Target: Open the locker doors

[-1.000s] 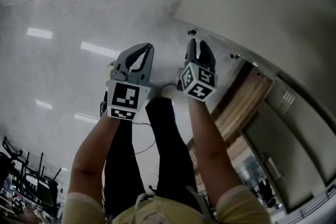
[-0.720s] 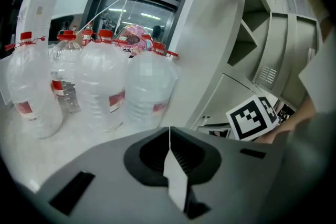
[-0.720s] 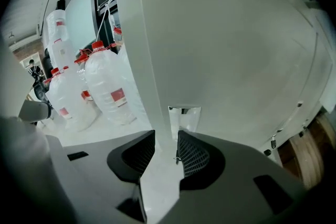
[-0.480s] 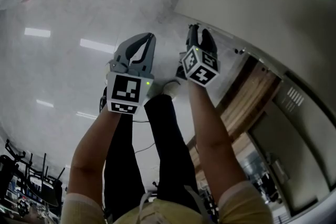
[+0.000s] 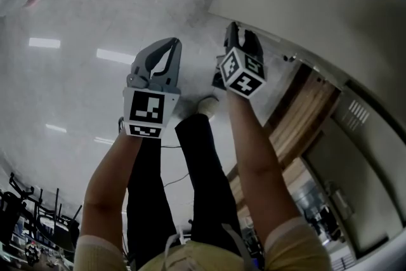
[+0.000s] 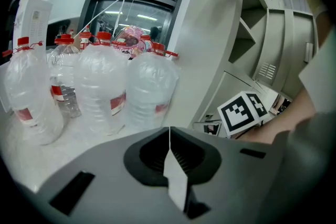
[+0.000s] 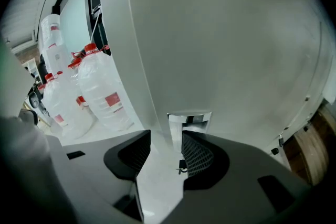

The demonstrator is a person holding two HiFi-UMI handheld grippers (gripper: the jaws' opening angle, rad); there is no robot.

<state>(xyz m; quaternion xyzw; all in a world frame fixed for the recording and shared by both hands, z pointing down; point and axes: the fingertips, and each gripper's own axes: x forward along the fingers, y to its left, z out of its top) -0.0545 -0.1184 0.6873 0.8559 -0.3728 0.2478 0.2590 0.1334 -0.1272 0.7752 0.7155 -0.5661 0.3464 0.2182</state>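
Glossy pale floor [image 5: 76,16] fills the head view, strip lights reflecting in it, person's dark trouser legs [image 5: 152,187] below. Grey locker door [image 7: 226,34] takes up nearly the whole right gripper view. In the head view it's the big flat panel at upper right, with a wood-toned compartment [image 5: 304,117] showing past its lower edge.

Right gripper [image 7: 167,136]: jaws apart and have just been opening. Chrome handle [image 7: 189,118] on the door sits right at the gap, just ahead of the tips and close to the right-hand pad. Neither pad clamps it, so it's released. Gripper is angled down at the door face.

Left gripper [image 6: 169,136]: jaws clenched tip to tip with nothing between them. It's parked beside the right one over the floor, clear of the door. Both forearms reach forward side by side.

Left gripper view: cluster of clear water bottles [image 6: 100,86] with red caps and red labels standing on the floor by a glazed wall. More lockers [image 6: 268,34] run off at right, with at least one compartment standing open. Right gripper's marker cube [image 6: 244,110] is visible low against them.

Right gripper view also catches a few of those bottles at left, past the door's edge.
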